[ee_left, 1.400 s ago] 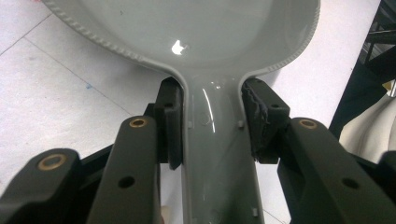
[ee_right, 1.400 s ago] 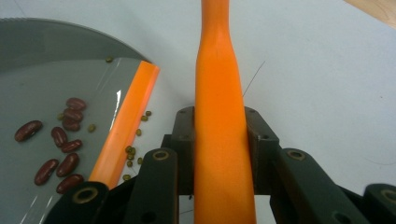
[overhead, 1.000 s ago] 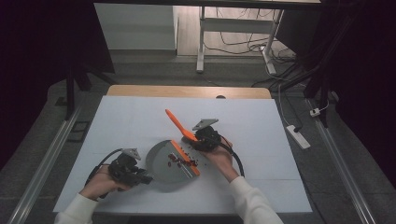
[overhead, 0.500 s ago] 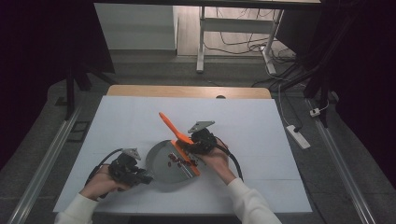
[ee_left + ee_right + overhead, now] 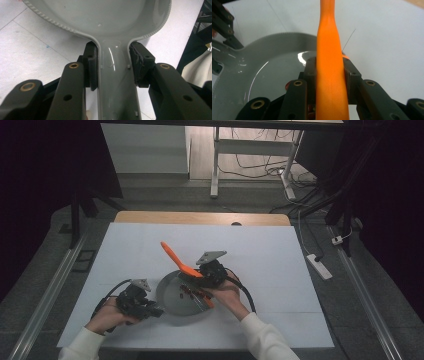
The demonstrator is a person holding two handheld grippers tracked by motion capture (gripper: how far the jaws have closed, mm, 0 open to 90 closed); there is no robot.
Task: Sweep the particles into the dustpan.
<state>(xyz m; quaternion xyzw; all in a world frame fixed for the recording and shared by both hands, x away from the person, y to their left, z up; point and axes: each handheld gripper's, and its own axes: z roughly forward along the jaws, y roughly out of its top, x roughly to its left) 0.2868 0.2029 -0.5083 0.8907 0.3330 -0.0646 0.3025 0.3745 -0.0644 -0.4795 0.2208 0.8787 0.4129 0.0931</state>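
Observation:
A grey pan (image 5: 172,302) sits on the white table near the front. My left gripper (image 5: 149,310) is shut on its handle (image 5: 113,75), with the pads pressed against both sides, just below the bowl (image 5: 100,15). My right gripper (image 5: 206,276) hovers over the pan's right rim, shut on an orange spatula (image 5: 175,256). The spatula's handle (image 5: 329,45) points up and to the far left, and its lower end (image 5: 206,299) reaches down into the pan (image 5: 274,67). A few small dark red bits (image 5: 185,293) lie in the pan.
The white table cover (image 5: 270,260) stretches wide to the right and far side, ending at a wooden edge (image 5: 200,217). A power strip (image 5: 318,266) lies on the floor to the right. Desk legs and cables stand beyond the table.
My right gripper has shifted left over the pan with the spatula, whose handle tip has swung leftward. The left gripper and the pan have stayed put.

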